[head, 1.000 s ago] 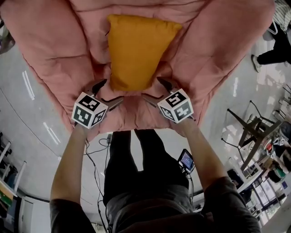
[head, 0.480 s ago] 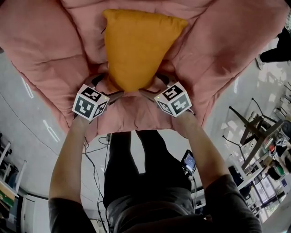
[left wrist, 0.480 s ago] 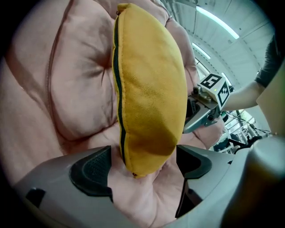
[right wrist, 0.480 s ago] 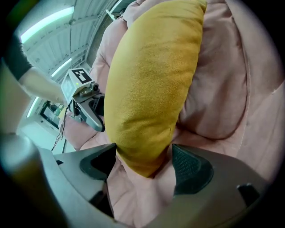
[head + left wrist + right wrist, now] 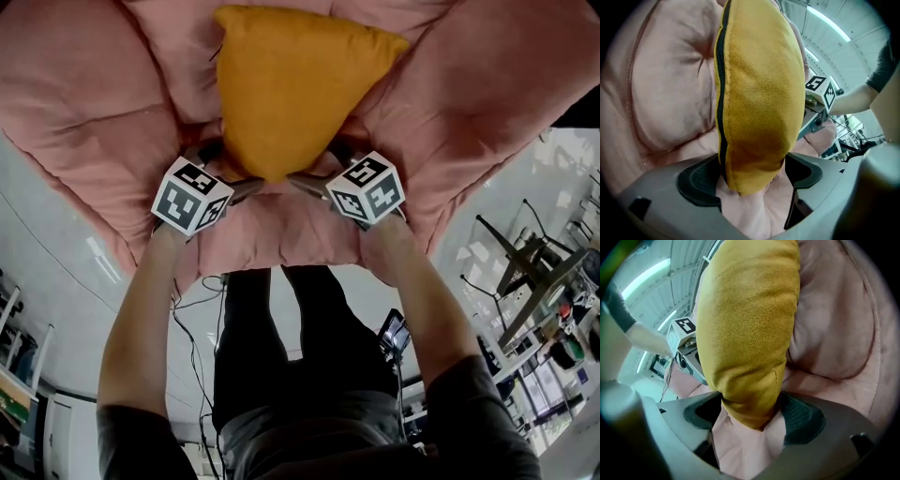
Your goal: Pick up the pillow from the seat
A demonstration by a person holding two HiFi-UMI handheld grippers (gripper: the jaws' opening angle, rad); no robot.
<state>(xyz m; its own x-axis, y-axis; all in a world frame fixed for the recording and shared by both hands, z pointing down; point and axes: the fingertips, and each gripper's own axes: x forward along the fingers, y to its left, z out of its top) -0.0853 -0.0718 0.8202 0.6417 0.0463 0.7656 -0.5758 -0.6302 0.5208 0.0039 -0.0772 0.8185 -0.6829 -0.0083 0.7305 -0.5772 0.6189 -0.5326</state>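
Pillow (image 5: pixel 291 89), mustard yellow, stands on one corner in the middle of the pink seat (image 5: pixel 84 103). Its broad upper part is propped against the seat's padded back and its lower corner points down to the seat's cushion near the front edge. A dark zipper (image 5: pixel 721 93) runs along the pillow's side seam.

At the seat's front, the left gripper (image 5: pixel 234 169) reaches in from the seat's left. Its jaws have just been opening and stand wide, with the pillow's lower corner between them. The fabric lies against one pad with a gap at the other, so nothing is clamped.

The right gripper (image 5: pixel 317 167) comes in from the seat's right at the same front edge. Its jaws are likewise spread broadly around that same corner, and the pillow is not squeezed.

Pink seat fabric bunches under the corner between both pairs of jaws. The person's legs (image 5: pixel 281 328) stand just in front of the seat.
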